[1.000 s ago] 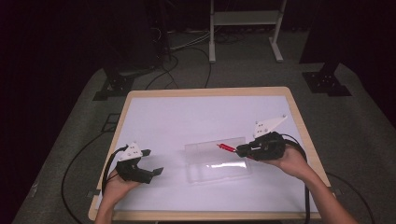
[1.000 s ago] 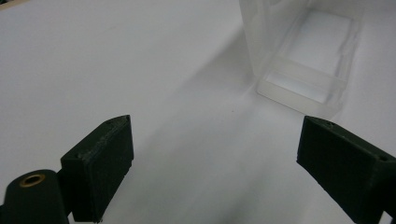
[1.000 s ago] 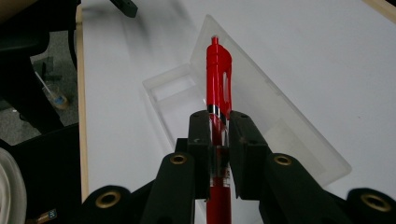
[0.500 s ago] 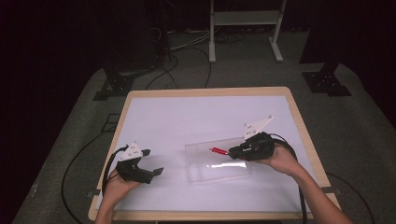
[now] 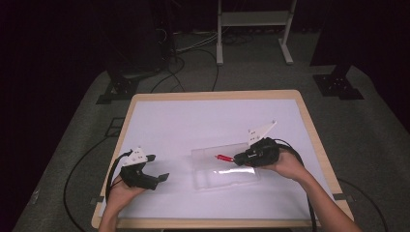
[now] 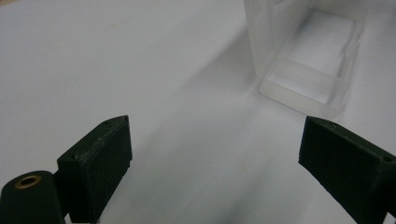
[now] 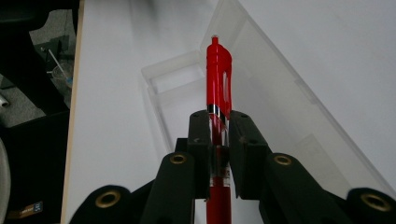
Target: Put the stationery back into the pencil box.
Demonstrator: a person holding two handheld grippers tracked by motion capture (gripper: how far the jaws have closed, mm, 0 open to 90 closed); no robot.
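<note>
Since the earlier high view, the right gripper has slid from the right-centre of the frame down and leftward, so it now hangs over the clear case lying open on the white table. Its jaws are clamped on a red pen, the pads pinching the barrel just below the silver band. The pen looks light, stiff and smooth, so it could slip or swivel in the pads; a hold near mid-barrel, as here, seems the steadiest. In the right gripper view its long axis runs straight up the frame, clip end away from the jaws, over the case's open tray. In the high view the pen points left. The left gripper sits at lower left with its jaws standing wide apart and nothing between them.
</note>
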